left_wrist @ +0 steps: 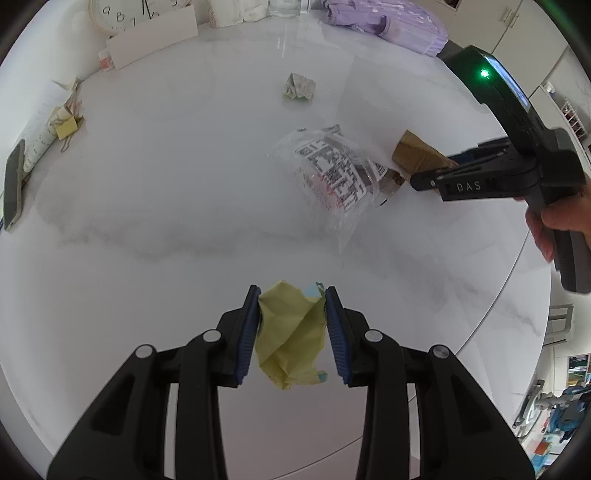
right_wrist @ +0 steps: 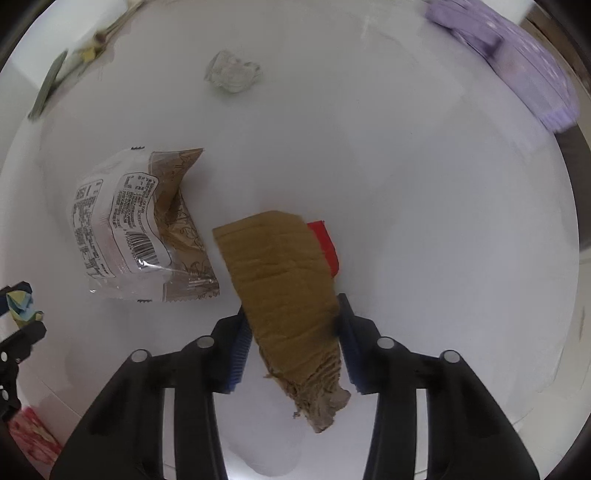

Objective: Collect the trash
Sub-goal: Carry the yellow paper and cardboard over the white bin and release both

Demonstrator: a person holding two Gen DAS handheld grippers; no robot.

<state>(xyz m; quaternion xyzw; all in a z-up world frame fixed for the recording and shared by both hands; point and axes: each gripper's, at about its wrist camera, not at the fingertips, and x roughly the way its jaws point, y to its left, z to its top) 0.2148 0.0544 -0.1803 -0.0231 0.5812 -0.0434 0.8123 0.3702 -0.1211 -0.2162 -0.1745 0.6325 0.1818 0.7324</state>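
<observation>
The white table (left_wrist: 166, 206) is round; its curved rim runs down the right side of the left wrist view, with the room floor beyond it. The broad middle and near-left of the top lie open. Clutter sits along the far rim: a clock (left_wrist: 122, 14) behind a white card (left_wrist: 153, 37) at far left, a phone (left_wrist: 14, 184) and yellow paper scraps (left_wrist: 68, 118) along the left rim, and a purple cloth (left_wrist: 391, 26) at far right.

A crumpled paper ball (left_wrist: 301, 86) lies alone toward the far side, well apart from everything else. A clear printed wrapper (left_wrist: 332, 173) lies flat right of centre, with bare surface near and left of it.

The left gripper (left_wrist: 291, 325) is partly closed, its blue pads (left_wrist: 248, 339) pressing both sides of a crumpled yellow paper (left_wrist: 291, 339) with a pale blue corner, held over the near part of the table.

The right gripper (right_wrist: 291, 343) is closed to a medium gap on a torn cardboard piece (right_wrist: 288, 280), which sticks out forward between the fingers and has a frayed end hanging toward the camera. A red strip (right_wrist: 327, 247) shows at the cardboard's far right edge. In the right wrist view the cardboard sits just beside the wrapper's brown end; whether they touch cannot be told.
</observation>
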